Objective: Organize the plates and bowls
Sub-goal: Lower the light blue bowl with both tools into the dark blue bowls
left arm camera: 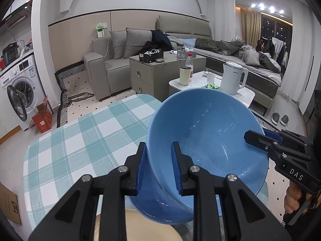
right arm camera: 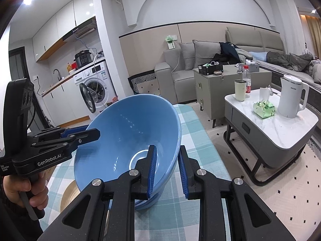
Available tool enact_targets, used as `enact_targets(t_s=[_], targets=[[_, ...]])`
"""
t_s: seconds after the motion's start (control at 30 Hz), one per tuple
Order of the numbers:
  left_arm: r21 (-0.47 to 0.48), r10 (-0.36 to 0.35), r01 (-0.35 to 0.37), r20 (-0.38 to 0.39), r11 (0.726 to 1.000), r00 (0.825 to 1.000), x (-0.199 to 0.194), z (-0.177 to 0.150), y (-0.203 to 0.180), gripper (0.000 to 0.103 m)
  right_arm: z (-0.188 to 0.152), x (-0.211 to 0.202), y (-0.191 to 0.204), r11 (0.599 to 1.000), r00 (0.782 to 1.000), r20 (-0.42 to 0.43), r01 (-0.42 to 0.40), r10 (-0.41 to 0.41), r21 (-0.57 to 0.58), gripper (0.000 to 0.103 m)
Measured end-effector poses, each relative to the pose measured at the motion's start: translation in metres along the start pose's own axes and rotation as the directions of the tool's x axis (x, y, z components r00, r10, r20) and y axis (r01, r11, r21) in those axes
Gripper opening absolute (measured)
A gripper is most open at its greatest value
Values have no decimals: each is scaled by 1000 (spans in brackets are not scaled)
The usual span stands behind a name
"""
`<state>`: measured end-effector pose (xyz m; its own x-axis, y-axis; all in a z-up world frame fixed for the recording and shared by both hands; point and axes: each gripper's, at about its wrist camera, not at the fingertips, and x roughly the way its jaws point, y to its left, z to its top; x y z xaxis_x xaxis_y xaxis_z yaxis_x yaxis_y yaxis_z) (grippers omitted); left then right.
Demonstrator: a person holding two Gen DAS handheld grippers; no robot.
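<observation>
While working over the checked worktop (left arm camera: 76, 140), holds one blue bowl (left arm camera: 200, 130) in the air with both tongs at once. Holds it steeply tilted, mouth toward both cameras, foot low and close over a beige plate (left arm camera: 136, 227) lying on the cloth; cannot tell whether foot and plate touch.

Grips the bowl's left rim with the left tongs (left arm camera: 158, 146): nearly closed, one blue pad inside the wall and one outside, both pressed against it. Grips the opposite rim with the right tongs (right arm camera: 167, 152) in the same way: narrowed to about the thickness of the wall, inner pad down inside the bowl, outer pad against the outside. Shows, in the right wrist view, a second edge just under the bowl's right rim; cannot tell whether that means another bowl nested beneath.

Squeezes each handle with a bare hand: the right hand (left arm camera: 293, 198) at the right edge of the left wrist view, the left hand (right arm camera: 26, 192) at the lower left of the right wrist view.

Beyond the worktop, a low white-topped table (right arm camera: 280, 132) with a white kettle (right arm camera: 291, 98), a cream cup (right arm camera: 240, 90), a red-capped bottle (right arm camera: 246, 80) and a green pack (right arm camera: 263, 108). Further back, a grey cabinet (right arm camera: 216, 92) and a grey sofa (right arm camera: 180, 76); off to the left, a washing machine (right arm camera: 98, 80) with its door open.
</observation>
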<state>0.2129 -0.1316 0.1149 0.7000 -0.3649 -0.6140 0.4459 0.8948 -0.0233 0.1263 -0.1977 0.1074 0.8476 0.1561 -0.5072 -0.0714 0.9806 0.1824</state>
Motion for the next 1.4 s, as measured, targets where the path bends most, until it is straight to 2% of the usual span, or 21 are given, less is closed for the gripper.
enact_targets(t_s=[0.4, 1.4], targets=[[-36, 16, -17, -24, 999, 1000, 3, -15, 14, 23, -6, 20, 14, 1000, 999, -41, -16, 15, -25, 22], [-68, 40, -47, -102, 997, 994, 30, -37, 29, 23, -22, 68, 16, 998, 990, -141, -4, -5, -59, 22]])
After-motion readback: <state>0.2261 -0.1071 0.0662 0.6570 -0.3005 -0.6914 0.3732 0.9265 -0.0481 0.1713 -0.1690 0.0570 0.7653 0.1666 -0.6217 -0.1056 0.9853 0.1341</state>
